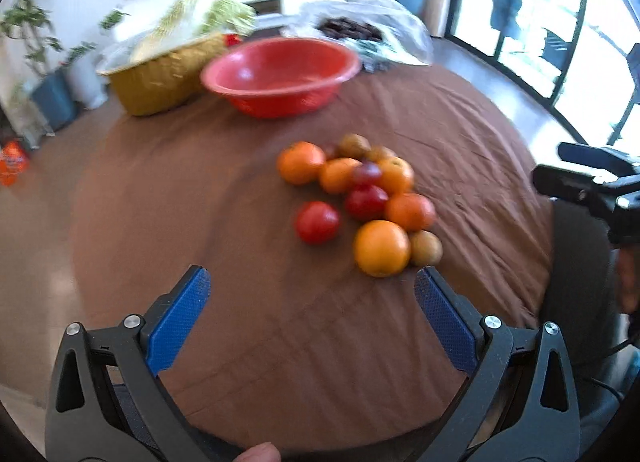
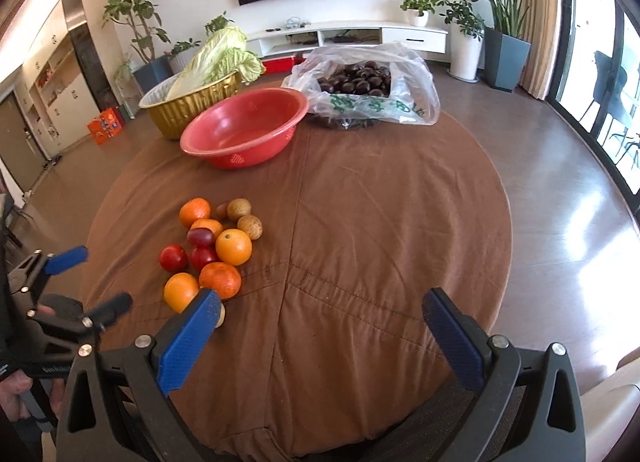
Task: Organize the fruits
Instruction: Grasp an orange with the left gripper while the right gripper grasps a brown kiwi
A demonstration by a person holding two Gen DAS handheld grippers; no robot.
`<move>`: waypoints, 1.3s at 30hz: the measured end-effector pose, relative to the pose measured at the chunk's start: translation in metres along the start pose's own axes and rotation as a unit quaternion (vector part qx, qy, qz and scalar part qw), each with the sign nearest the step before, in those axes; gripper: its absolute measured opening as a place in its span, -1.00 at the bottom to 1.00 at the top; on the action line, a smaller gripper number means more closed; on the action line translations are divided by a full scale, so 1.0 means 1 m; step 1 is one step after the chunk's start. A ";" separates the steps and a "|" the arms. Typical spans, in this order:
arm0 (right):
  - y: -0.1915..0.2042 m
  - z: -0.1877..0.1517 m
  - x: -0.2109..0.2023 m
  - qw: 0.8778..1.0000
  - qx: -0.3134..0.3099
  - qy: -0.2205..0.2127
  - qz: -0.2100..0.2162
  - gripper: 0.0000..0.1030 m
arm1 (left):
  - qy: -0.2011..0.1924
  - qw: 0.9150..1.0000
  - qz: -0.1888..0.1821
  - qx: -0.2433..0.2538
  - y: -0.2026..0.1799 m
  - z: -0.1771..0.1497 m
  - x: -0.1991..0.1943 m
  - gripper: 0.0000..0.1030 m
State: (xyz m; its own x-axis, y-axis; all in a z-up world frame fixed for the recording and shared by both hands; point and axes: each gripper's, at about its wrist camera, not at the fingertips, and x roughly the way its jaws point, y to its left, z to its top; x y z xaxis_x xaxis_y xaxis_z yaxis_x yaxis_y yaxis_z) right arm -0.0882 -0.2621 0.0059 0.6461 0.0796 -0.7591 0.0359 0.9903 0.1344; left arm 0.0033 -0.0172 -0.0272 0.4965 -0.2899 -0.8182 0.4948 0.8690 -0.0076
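A pile of fruit lies on the brown tablecloth [image 2: 380, 222]: several oranges [image 1: 381, 248] [image 2: 233, 247], red fruits [image 1: 317, 222] [image 2: 173, 257] and small brown fruits [image 1: 425, 248] [image 2: 249, 226]. An empty red bowl [image 1: 280, 74] [image 2: 244, 126] stands behind the pile. My left gripper [image 1: 312, 286] is open and empty, just in front of the nearest orange. My right gripper [image 2: 320, 306] is open and empty, to the right of the pile. The left gripper also shows in the right wrist view [image 2: 96, 282].
A gold basin with cabbage [image 2: 192, 102] stands left of the red bowl. A plastic bag of dark chestnuts [image 2: 360, 86] sits at the back right. The round table's edge drops to a brown floor [image 2: 560, 182]. The right gripper's body [image 1: 592, 186] is at the right.
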 end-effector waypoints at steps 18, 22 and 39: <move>0.007 -0.009 0.014 0.997 -0.035 0.017 0.062 0.60 | 0.027 0.988 -0.097 0.118 -0.030 0.002 0.038 -0.28; 0.010 -0.012 0.016 0.997 -0.038 0.024 0.070 0.55 | 0.020 0.986 -0.107 0.123 -0.029 0.006 0.040 -0.33; 0.036 -0.019 0.030 0.992 -0.064 0.055 0.097 0.39 | 0.016 0.985 -0.120 0.122 -0.021 0.005 0.045 -0.36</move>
State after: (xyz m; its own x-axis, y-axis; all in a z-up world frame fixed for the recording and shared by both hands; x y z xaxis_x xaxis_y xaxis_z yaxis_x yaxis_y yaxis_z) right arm -0.0822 -0.2215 -0.0242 0.5446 0.2753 -0.7922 -0.1823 0.9609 0.2086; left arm 0.0183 -0.0505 -0.0610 0.3241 -0.4586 -0.8274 0.7539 0.6536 -0.0669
